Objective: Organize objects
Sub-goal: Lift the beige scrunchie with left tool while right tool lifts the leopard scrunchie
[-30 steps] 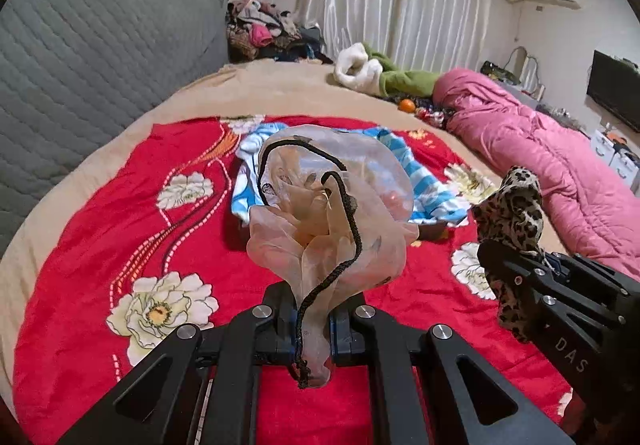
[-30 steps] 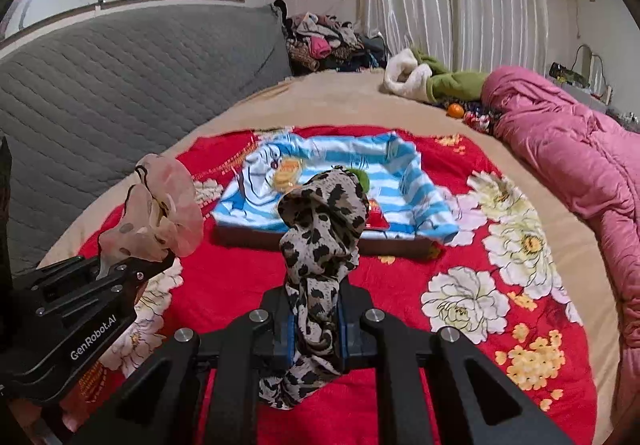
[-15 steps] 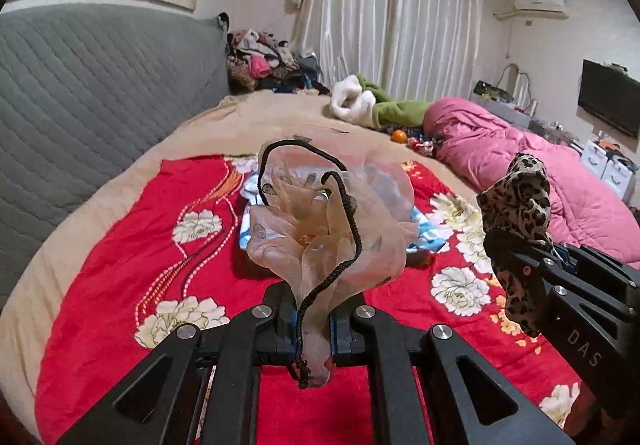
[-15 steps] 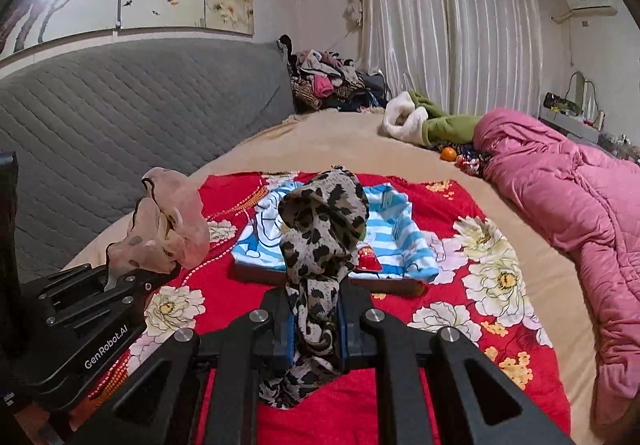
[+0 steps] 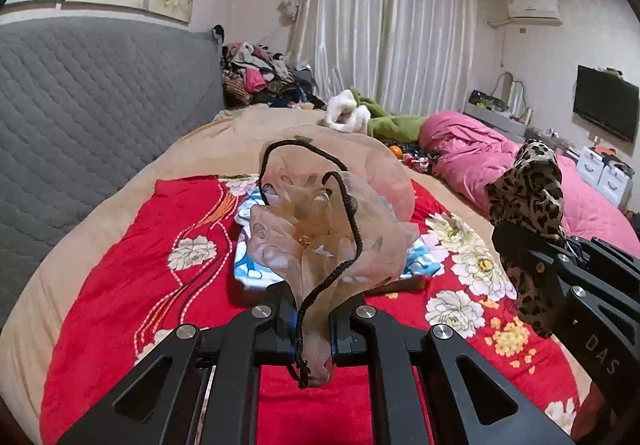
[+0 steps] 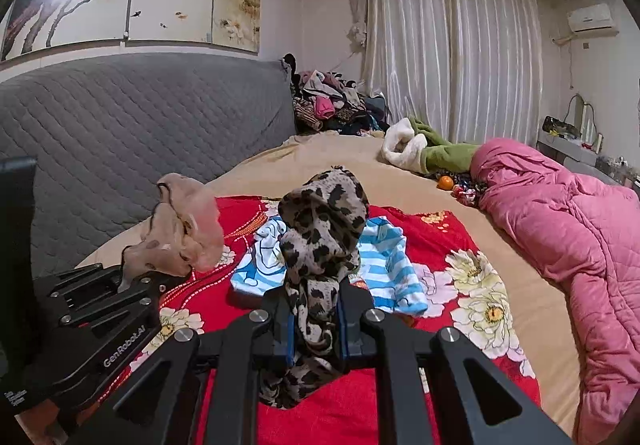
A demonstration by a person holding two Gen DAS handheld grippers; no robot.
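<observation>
— What have you got in the left gripper [image 5: 312, 319] right now?

— I've got its jaws pinched tight on a sheer peach scarf [image 5: 332, 221] with a black cord [image 5: 348, 213] looped through it. The fabric bunches upward from the fingers, and a short tail hangs below them. It's held in the air above the red floral blanket [image 5: 132, 245].

— And the right one?

— My right gripper [image 6: 314, 329] is clamped on a leopard-print scarf [image 6: 320, 229]. Same picture: the cloth stands up in a bunch above the fingers and a loose end droops beneath. Both grippers sit side by side; from the right camera I see the left one just beside it with the peach scarf [image 6: 188, 229].

— What's under them?

— A blue-and-white striped shirt [image 6: 388, 265] lies flat on the red blanket, beyond both scarves. The blanket covers a beige bedspread [image 6: 320, 153]. A pink quilt [image 6: 560, 213] is heaped along the right edge, and a pile of clothes [image 6: 332, 101] sits at the far end by the curtains [image 6: 448, 53].
</observation>
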